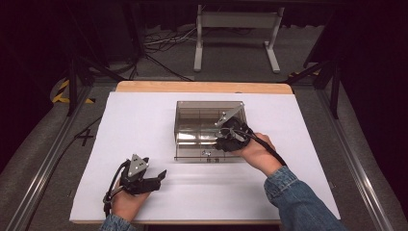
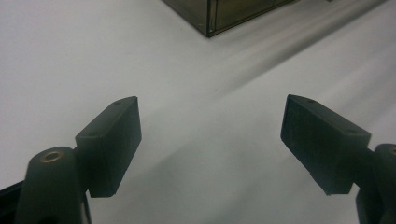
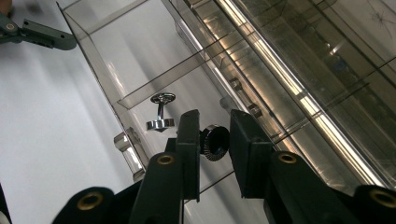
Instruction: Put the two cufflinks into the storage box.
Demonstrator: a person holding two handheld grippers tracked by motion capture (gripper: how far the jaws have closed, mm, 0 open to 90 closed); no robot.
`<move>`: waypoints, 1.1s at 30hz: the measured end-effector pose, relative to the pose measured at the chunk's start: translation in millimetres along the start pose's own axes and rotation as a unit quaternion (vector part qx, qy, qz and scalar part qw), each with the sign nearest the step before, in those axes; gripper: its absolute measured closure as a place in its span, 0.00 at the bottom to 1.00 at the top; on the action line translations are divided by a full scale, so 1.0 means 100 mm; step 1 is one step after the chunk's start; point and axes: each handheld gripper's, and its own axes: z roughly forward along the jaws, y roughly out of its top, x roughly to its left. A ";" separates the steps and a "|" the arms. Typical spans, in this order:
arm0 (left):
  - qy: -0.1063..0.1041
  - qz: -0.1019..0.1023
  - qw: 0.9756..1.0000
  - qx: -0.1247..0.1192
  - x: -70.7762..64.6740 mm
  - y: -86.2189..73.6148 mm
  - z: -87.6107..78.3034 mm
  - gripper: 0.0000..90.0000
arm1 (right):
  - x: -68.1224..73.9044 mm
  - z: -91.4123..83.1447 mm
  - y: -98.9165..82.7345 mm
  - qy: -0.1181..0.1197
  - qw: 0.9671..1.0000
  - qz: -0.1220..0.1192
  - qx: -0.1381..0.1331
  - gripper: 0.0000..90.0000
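A smoked clear plastic drawer box (image 1: 209, 113) stands mid-table with its lower drawer (image 3: 140, 60) pulled toward me. My right gripper (image 1: 222, 141) reaches down into that drawer. Its jaws (image 3: 215, 140) are shut on a small round knurled metal piece (image 3: 215, 142). A chrome cufflink-like stud (image 3: 161, 112) lies on the drawer floor just left of the jaws. Low on the white table, at the front left, my left gripper (image 1: 156, 177) rests open with nothing between its fingers (image 2: 210, 135).
The drawer's chrome handle (image 3: 123, 140) sits on its front wall. A corner of the box (image 2: 210, 18) lies ahead of the left gripper. The white table top (image 1: 144, 125) has a wooden far edge (image 1: 202, 86); a metal stand (image 1: 235, 29) is beyond.
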 end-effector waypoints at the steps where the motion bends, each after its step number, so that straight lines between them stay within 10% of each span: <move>1: 0.000 0.000 1.000 0.000 0.00 0.00 0.00 0.23 | 0.00 0.01 0.00 -0.002 1.000 0.000 0.001 0.82; 33: -0.001 0.000 1.000 0.000 0.00 0.00 0.00 0.23 | 0.05 0.10 -0.02 0.006 1.000 -0.005 0.021 0.79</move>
